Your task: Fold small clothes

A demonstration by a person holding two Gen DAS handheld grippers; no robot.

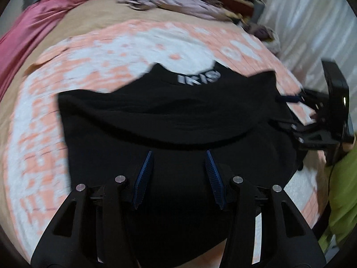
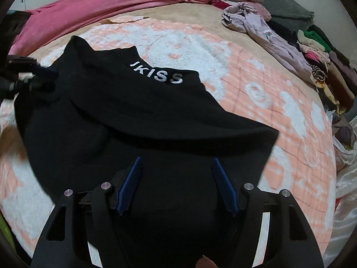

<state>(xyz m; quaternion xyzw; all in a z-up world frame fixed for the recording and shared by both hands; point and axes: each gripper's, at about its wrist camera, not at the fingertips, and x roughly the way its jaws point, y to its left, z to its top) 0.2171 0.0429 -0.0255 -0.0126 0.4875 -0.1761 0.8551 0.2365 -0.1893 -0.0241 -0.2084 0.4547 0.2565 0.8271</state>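
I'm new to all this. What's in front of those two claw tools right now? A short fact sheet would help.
Garment: black top with white lettering at the collar, lying on the blanket
Surface: pink and white blanket on a bed
Left gripper: open, above the top, nothing between its fingers
Right gripper: open, above the top, holding nothing
Background: pile of clothes at the far side, pink cover along the bed's edge
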